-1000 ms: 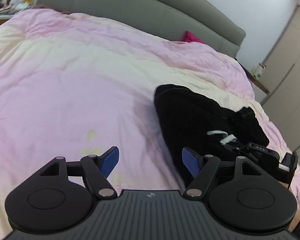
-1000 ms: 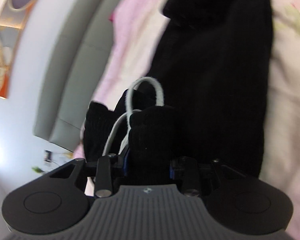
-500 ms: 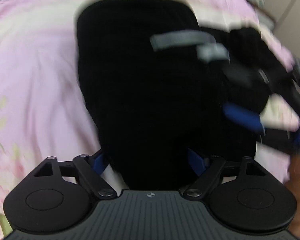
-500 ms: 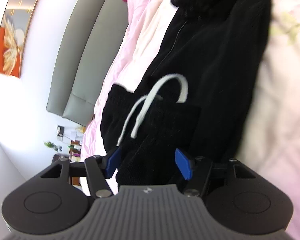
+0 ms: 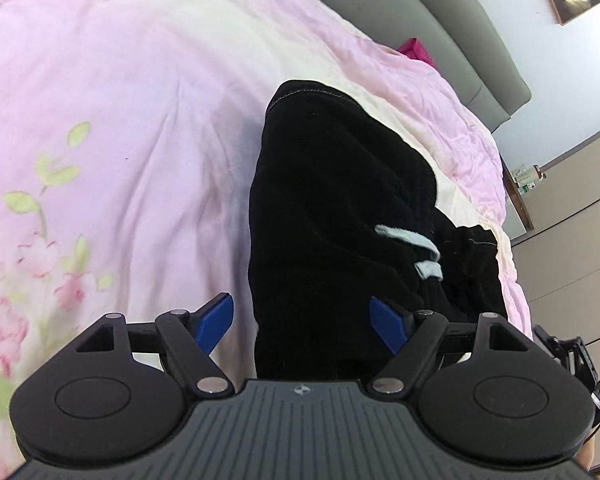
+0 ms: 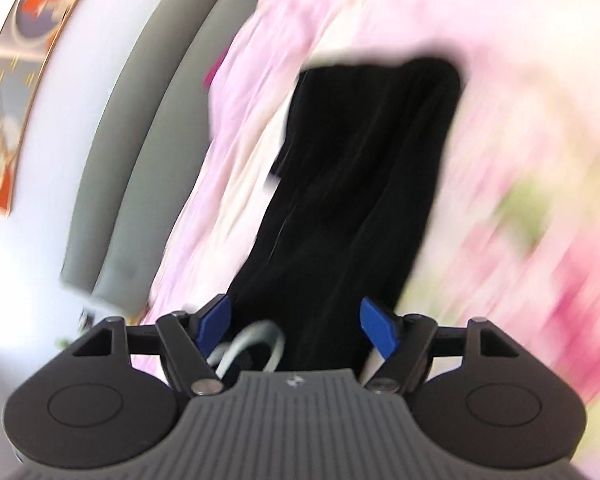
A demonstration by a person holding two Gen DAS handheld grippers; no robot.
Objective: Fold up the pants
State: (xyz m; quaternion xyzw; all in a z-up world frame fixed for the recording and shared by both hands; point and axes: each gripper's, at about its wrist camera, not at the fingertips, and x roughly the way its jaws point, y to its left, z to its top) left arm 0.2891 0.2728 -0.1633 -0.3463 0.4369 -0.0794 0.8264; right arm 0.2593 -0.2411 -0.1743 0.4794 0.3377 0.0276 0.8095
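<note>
The bed (image 5: 148, 128) with its pink floral cover fills both views, and the black pants (image 5: 332, 216) lie folded into a long strip down the centre of the frame, white drawstring (image 5: 414, 246) showing at centre right. The right tool (image 6: 296, 326) had the waistband pinched a second ago, but its jaws have just been opening and now stand wide and off the cloth, so that fold looks dropped and done. The left tool (image 5: 302, 324) is wide open too, gripping nothing, straddling the near end, probably lining up the next fold.
</note>
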